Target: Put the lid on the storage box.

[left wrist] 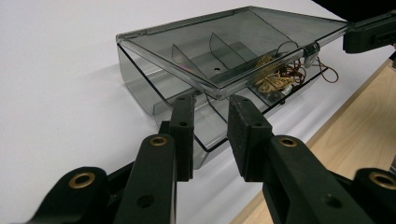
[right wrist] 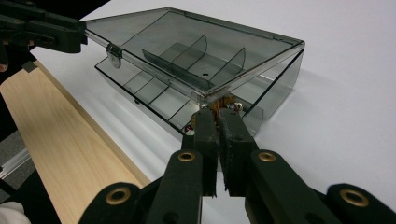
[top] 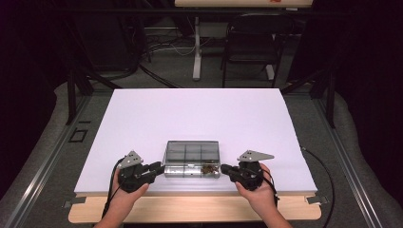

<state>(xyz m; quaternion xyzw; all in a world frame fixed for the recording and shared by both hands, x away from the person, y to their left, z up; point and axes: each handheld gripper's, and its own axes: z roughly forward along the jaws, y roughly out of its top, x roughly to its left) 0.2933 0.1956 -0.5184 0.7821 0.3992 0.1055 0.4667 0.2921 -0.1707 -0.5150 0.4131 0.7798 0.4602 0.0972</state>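
While the white table (top: 190, 114) lies broad beneath it, the smoky clear box (top: 192, 159) sits at its near edge, long axis left to right, lid (left wrist: 233, 44) part-raised and not yet fully open, left gripper (left wrist: 212, 105) pinching one lid corner, right gripper (right wrist: 218, 116) pressed nearly together under the other.

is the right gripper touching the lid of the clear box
Touching. In the right gripper view the right gripper has its jaws nearly shut, tips up against the near corner of the raised lid.
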